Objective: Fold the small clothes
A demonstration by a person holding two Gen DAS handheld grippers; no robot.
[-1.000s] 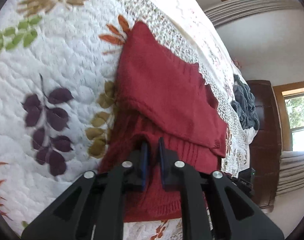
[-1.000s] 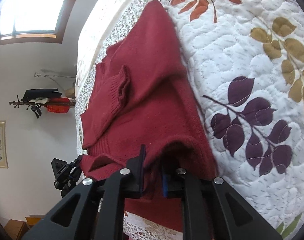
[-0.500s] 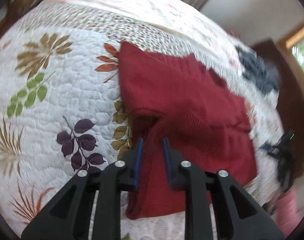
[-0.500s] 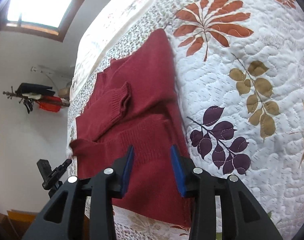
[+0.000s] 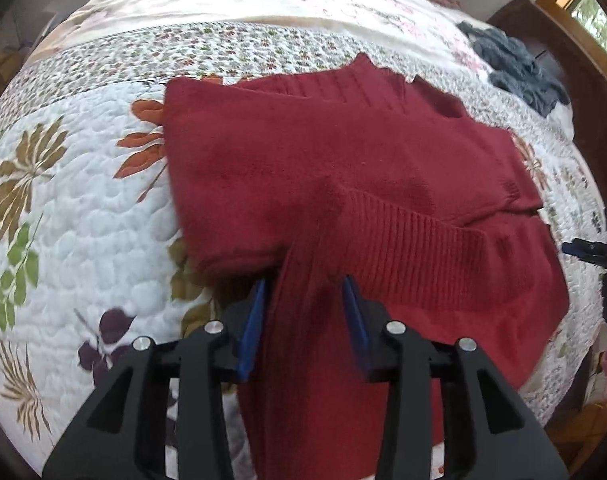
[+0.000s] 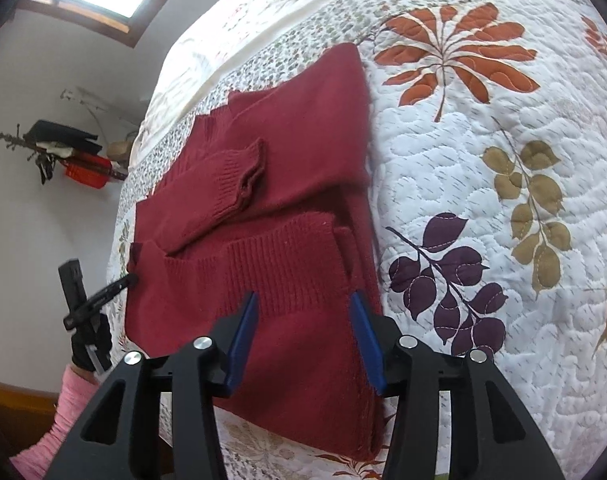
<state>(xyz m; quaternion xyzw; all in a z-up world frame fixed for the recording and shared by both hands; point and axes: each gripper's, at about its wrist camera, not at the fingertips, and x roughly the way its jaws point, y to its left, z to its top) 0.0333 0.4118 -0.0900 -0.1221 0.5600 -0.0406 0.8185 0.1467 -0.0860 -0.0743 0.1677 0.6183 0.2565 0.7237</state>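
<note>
Both the left gripper [image 5: 303,284] and right gripper [image 6: 303,300] hang with fingers spread wide and holding nothing over the near edge of the folded red sweater [image 6: 271,216], which lies on the leaf-print quilt [image 6: 483,200], bare to the sweater's right.

Red knit sweater [image 5: 343,168] is lying flat on the leaf-print quilt [image 5: 83,208] — partly folded, ribbed hem [image 6: 271,272] doubled up over the body. One sleeve is lying crosswise on top, its ribbed cuff [image 6: 243,176] pointing toward 1 o'clock in the right wrist view — neckline at 12 o'clock.
</note>
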